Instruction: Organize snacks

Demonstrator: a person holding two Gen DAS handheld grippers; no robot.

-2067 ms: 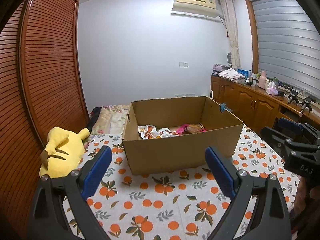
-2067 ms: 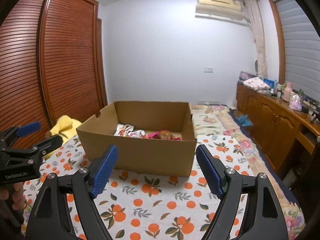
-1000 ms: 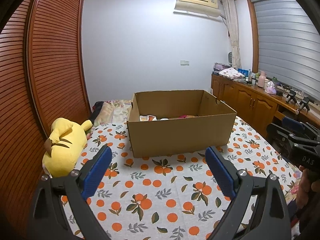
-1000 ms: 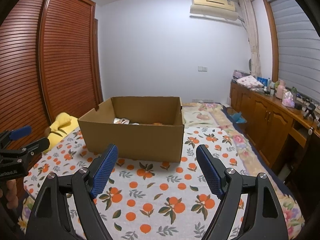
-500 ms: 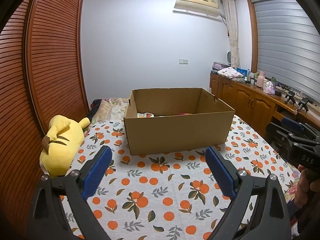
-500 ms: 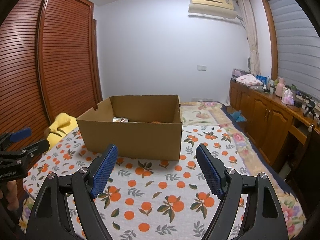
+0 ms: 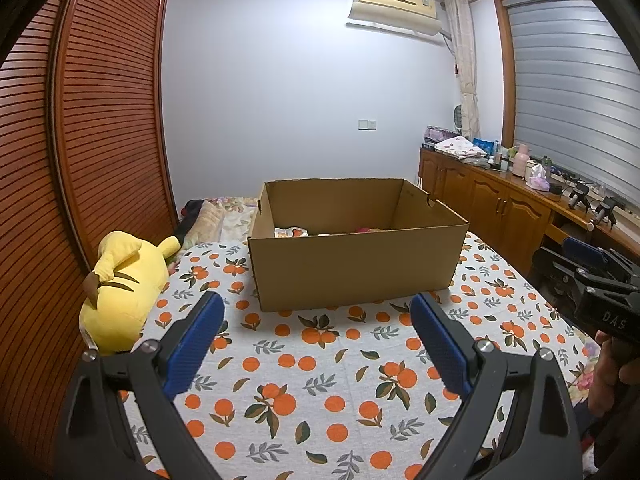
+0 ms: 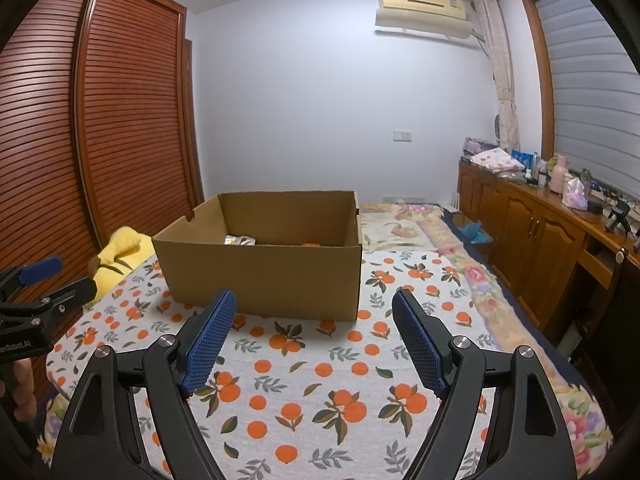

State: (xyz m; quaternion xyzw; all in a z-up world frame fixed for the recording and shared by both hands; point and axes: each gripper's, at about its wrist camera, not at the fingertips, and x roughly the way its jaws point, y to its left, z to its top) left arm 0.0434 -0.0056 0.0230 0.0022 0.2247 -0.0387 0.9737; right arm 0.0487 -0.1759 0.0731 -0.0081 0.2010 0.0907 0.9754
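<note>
Left wrist view: snacks (image 7: 294, 233) in box (image 7: 352, 272), beyond left gripper (image 7: 316, 344).

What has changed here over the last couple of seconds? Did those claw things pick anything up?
Nothing was picked up or let go. Both grippers drew back from the cardboard box and sank lower, so the snack packets inside now barely show over its rim. The left gripper and right gripper stay open and empty. The box, yellow plush toy and orange-print sheet have not moved.

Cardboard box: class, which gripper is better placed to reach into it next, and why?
Probably the left gripper: the cardboard box sits straight ahead between its open jaws. From the right gripper, also open, the box lies off to the left.
</note>
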